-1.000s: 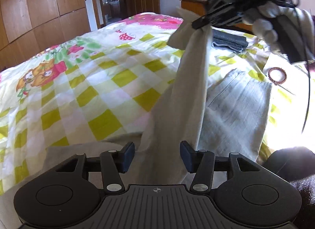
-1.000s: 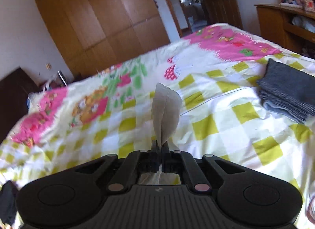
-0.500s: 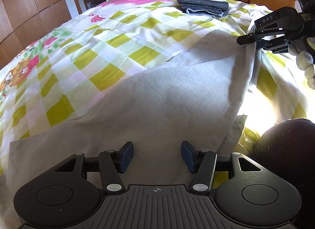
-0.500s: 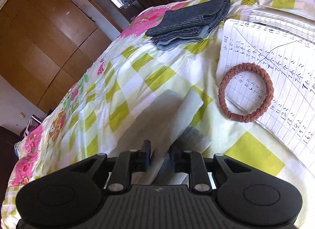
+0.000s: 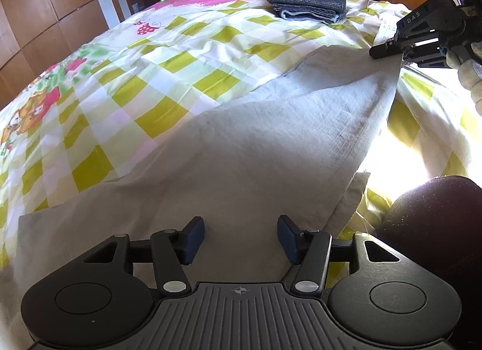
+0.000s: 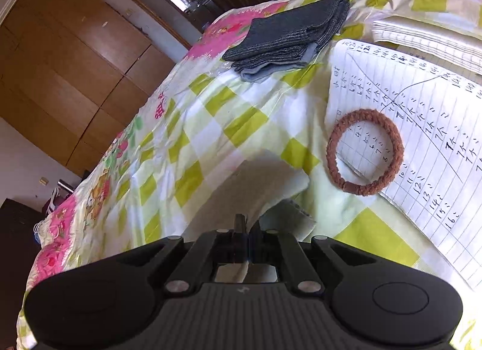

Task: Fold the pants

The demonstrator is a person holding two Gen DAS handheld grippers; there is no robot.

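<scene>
The beige pants (image 5: pixel 247 145) lie spread on the checked bedsheet (image 5: pixel 126 85), one layer folded over toward the right. My left gripper (image 5: pixel 241 235) is open and empty, low over the near part of the pants. My right gripper (image 6: pixel 246 229) is shut on a corner of the pants (image 6: pixel 256 187) and holds it just above the sheet. It also shows in the left wrist view (image 5: pixel 388 49) at the far right, pinching the fabric's far corner.
A folded dark grey garment (image 5: pixel 307 8) lies at the far side of the bed (image 6: pixel 286 37). A notebook (image 6: pixel 421 127) with a brown hair tie (image 6: pixel 364 151) on it lies right of the right gripper. Wooden wardrobes and a shelf stand behind. A dark rounded object (image 5: pixel 433 229) is near right.
The right gripper has carried the pants corner from high in the air down and across to the right, laying the fabric flat. Its fingers have closed tighter. The left gripper stayed open.
</scene>
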